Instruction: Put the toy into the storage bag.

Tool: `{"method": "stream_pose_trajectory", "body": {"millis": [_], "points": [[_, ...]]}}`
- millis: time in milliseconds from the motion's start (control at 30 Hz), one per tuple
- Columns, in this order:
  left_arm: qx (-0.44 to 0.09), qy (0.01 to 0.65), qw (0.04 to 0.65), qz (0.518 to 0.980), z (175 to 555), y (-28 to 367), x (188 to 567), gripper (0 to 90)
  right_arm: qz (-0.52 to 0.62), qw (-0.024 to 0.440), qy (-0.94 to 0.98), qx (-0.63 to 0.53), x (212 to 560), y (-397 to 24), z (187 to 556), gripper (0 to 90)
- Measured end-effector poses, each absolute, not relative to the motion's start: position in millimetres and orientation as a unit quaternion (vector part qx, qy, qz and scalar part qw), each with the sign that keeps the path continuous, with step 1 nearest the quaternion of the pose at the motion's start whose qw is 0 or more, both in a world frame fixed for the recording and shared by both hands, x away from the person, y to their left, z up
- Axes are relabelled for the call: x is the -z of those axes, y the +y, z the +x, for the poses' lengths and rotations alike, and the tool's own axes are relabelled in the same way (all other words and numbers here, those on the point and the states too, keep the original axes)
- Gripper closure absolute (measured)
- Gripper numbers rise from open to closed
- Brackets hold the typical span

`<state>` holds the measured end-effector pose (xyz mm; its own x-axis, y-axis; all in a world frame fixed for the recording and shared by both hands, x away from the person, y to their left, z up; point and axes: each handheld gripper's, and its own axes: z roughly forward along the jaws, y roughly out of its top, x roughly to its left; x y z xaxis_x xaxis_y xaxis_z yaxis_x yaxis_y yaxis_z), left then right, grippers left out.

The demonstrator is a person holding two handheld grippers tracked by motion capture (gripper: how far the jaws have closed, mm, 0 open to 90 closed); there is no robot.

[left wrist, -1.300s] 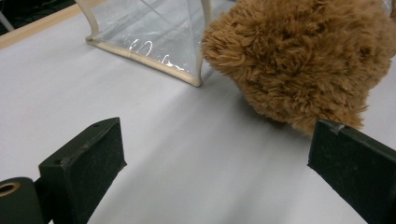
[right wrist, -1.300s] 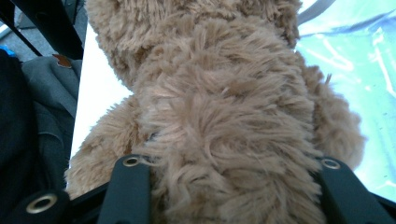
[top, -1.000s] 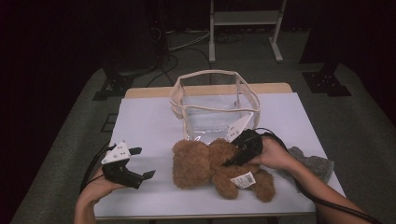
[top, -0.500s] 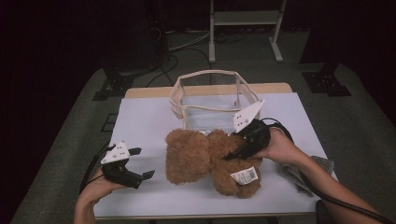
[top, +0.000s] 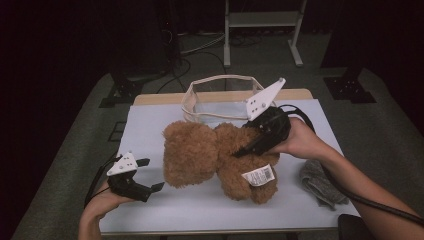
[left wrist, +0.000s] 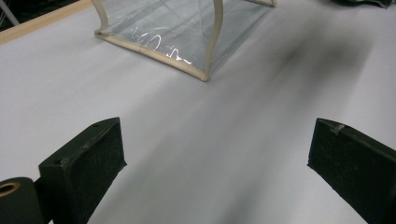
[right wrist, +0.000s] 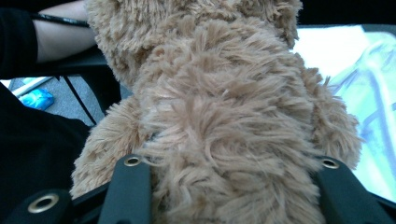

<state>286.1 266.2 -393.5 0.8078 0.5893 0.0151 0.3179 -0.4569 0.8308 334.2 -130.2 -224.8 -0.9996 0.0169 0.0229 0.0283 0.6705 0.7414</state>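
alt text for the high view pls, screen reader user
The right gripper clamps a brown teddy bear and holds it over a white table, just in front of a clear bag. The left gripper rests open at the table's left edge; a grey cloth lies at right.

A white-topped counter (top: 210,200) with a pale wooden strip along its far edge stands on a grey floor. At the far middle of the counter sits a clear plastic bag with cream trim (top: 222,102), its mouth open upward. Just in front of the bag, a brown teddy bear (top: 220,160) is raised in the right claw (top: 239,152), its legs close over the surface. A crumpled grey cloth (top: 320,182) lies at the counter's right edge, nearer than the bag and to its right. The left claw (top: 150,175) rests at the near left corner.
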Motion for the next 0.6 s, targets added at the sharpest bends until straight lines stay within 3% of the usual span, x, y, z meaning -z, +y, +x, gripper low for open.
{"method": "stream_pose_trajectory", "body": {"millis": [600], "points": [[-0.152,0.274,0.449,0.837,286.3,270.0,394.3,3.0,0.000,-0.019,-0.916,0.401,134.8,-118.1,338.5,51.9]]}}
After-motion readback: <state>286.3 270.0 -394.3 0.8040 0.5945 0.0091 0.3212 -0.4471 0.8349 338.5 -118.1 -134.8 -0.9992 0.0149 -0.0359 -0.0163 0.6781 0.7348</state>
